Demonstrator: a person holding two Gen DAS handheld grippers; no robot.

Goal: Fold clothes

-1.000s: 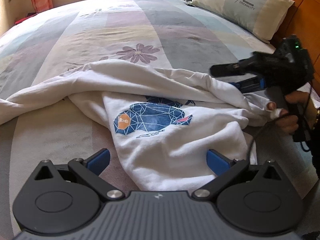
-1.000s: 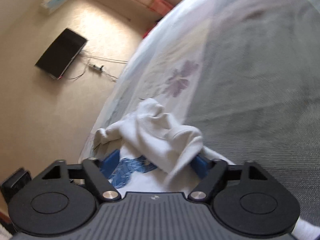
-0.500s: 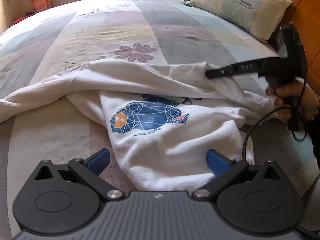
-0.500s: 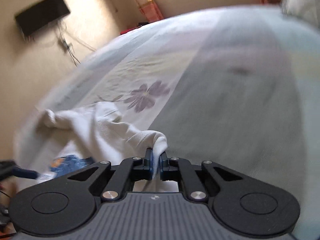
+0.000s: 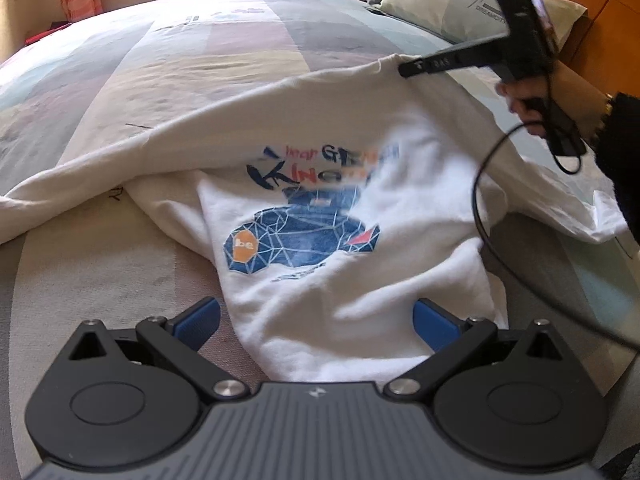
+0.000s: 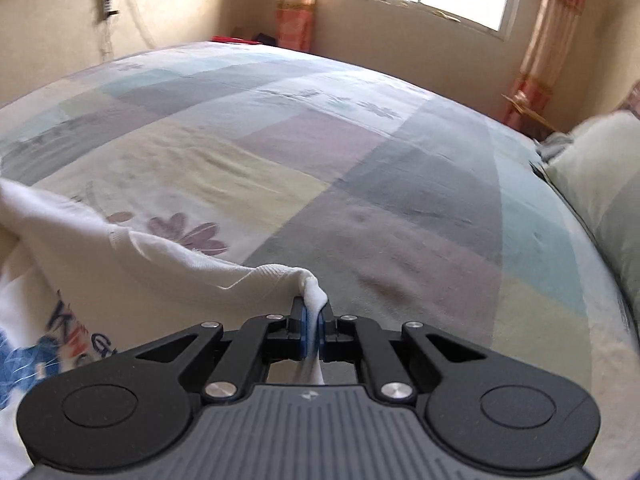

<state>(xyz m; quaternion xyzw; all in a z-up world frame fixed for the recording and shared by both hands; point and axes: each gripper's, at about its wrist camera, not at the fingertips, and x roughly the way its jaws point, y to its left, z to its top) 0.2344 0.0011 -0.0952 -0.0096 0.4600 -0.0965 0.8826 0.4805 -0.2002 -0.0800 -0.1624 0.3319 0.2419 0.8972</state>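
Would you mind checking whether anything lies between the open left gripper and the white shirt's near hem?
Nothing visible does: the left gripper is open with the white shirt lying directly between its fingers, uncovered.

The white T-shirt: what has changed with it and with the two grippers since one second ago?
The right gripper, open around a bunched edge a second ago, closed on it and lifted it up and toward the pillow. This opened the white T-shirt and uncovered coloured lettering above the blue print. The left gripper stayed open and low over the lower part of the shirt, and the bedspread did not change.
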